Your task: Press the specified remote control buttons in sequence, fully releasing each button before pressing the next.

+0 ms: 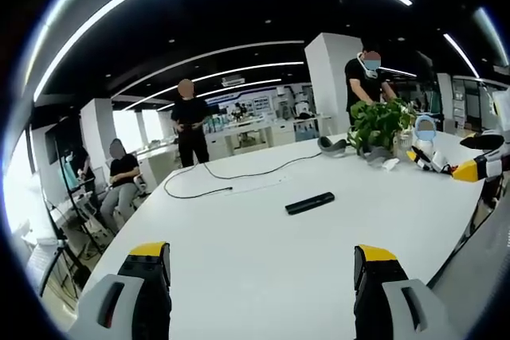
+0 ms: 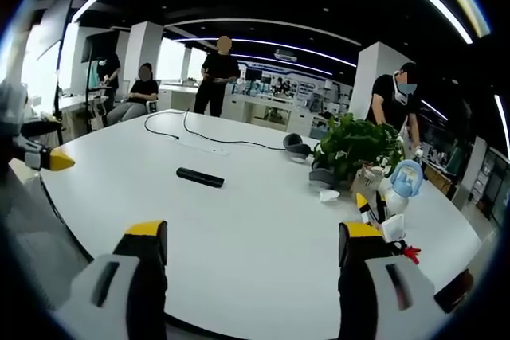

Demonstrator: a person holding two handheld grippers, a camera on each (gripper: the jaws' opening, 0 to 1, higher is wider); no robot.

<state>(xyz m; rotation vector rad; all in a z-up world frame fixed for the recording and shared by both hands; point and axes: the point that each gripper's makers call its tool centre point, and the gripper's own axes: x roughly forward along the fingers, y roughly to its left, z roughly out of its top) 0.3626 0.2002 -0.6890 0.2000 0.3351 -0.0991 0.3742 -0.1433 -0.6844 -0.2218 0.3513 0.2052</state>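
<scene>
yellow-tipped jaws of the left gripper (image 1: 259,268) stand wide apart over bare white counter (image 1: 263,276), holding nothing. the right gripper (image 2: 249,256) is the same in its own view, spread wide and empty above the counter (image 2: 255,276). the remote control (image 1: 310,203) lies flat out in the middle of the counter, well apart from both grippers, dark and slim; from the right gripper view it sits further off to the left (image 2: 200,177). beyond it trails a black cable (image 1: 215,177), and near the far edge there's a potted plant (image 1: 379,127) with headphones (image 1: 332,145) beside it (plus some small clutter i can't make out).

nothing's been pressed yet, i'd judge. the risk from here: with jaws this wide, a tip coming down on the remote could catch two buttons at once, or shove the light thing sliding across the smooth counter instead of pressing it.
</scene>
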